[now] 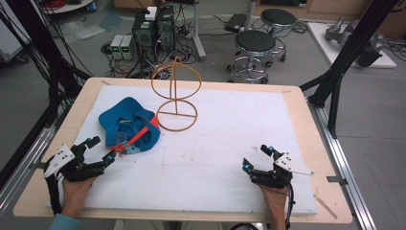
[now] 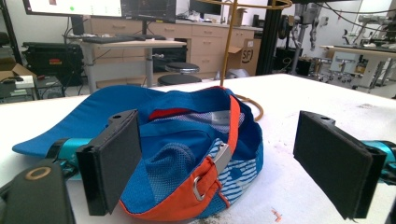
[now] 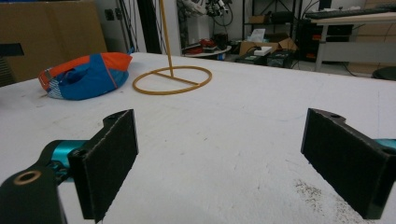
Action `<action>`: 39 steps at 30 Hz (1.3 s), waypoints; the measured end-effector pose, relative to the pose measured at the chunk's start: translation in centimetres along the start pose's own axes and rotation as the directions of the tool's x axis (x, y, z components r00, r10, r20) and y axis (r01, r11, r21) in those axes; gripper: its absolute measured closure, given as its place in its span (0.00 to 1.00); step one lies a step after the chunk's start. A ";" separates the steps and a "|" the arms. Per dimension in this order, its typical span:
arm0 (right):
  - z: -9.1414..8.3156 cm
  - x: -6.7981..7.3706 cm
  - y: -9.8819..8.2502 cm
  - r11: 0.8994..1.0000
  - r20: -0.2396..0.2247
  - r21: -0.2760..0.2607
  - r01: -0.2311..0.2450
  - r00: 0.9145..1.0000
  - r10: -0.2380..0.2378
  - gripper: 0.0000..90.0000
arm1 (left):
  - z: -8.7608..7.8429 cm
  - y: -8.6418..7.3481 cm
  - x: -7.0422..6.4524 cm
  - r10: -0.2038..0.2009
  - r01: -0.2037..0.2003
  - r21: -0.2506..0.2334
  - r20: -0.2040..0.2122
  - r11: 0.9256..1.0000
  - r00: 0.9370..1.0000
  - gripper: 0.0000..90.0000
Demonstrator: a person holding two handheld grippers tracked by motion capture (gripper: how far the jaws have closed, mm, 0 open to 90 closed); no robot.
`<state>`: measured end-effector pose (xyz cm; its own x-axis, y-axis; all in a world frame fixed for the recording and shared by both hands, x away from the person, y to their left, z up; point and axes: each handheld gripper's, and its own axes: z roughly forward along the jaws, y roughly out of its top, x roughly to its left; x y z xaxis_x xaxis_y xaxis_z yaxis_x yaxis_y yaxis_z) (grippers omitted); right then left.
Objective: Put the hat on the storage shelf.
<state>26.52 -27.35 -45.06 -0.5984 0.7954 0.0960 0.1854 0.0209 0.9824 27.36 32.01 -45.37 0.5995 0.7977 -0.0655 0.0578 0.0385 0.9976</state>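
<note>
A blue cap [image 1: 128, 127] with an orange strap lies upside down on the white mat, left of centre. Its strap and metal buckle [image 2: 219, 161] face my left gripper [image 1: 101, 150], which stands open just in front of it, the cap's rear edge lying between the two black pads [image 2: 112, 161]. A yellow wire stand [image 1: 175, 96] with a round base stands behind and to the right of the cap. My right gripper [image 1: 256, 157] rests open near the front right of the mat, nothing between its jaws. From there the cap [image 3: 84, 74] and the stand [image 3: 172, 79] show far off.
The white mat [image 1: 215, 139] covers a wooden table [image 1: 306, 124]. Two black stools [image 1: 253, 50] and computer boxes [image 1: 153, 31] stand on the floor beyond the far edge. Black frame posts [image 1: 342, 67] rise at the right and left sides.
</note>
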 end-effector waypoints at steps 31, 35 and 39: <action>0.1 0.0 0.0 1.000 0.000 0.010 0.001 1.000 -0.001 0.11 | 3.2 6.7 1.7 0.024 -0.056 0.281 0.116 0.958 0.993 0.17; 0.1 0.0 0.0 1.000 0.001 0.009 0.004 1.000 -0.004 0.11 | 4.4 7.5 1.5 0.026 -0.072 0.329 0.144 0.942 0.989 0.17; 0.1 0.0 0.0 1.000 0.001 0.009 0.004 1.000 -0.004 0.11 | 6.5 8.2 1.1 0.018 -0.093 0.415 0.182 0.905 0.983 0.17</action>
<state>26.58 -27.30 -45.06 -0.5984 0.7959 0.0923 0.1901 0.0291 0.9813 33.65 29.25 -37.40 0.7356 0.6755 -0.0506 0.3277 -0.2895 0.8993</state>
